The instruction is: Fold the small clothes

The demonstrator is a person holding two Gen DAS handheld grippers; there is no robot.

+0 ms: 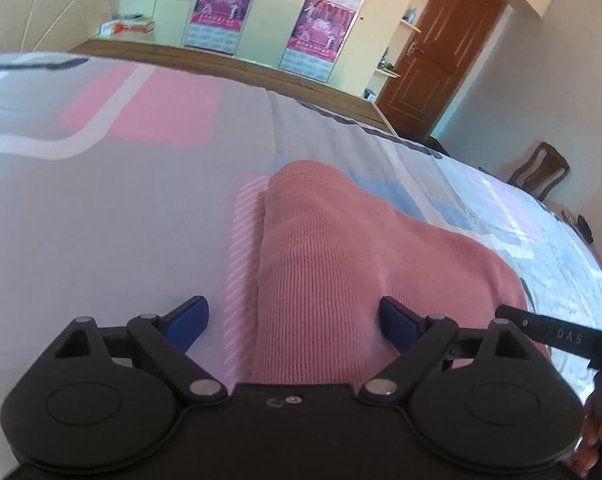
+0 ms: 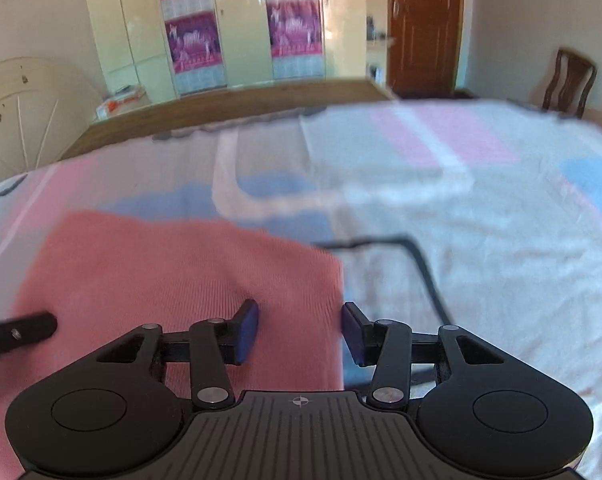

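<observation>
On the bed (image 1: 101,208): pink garment (image 1: 333,264) is laid flat.
Left hand-held gripper (image 1: 295,322): angled downward, spread wide astride the garment's edge.
Right hand-held gripper (image 2: 299,330): angled downward, half-spread over the garment's corner, nothing pinched.
Room: wardrobe (image 2: 237,20) and door (image 2: 423,24) are seen beyond.

Pale wardrobe (image 2: 237,24) with pink posters (image 2: 189,44), brown door (image 2: 423,24), wooden chair (image 2: 569,80), patterned bedsheet (image 2: 481,208)

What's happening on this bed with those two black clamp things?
A person holds a two-finger gripper in each hand over a pink knit garment lying on the patterned bedsheet. The left gripper stands wide open at one edge, the right gripper half open astride the opposite edge. Neither has pinched the cloth.
</observation>
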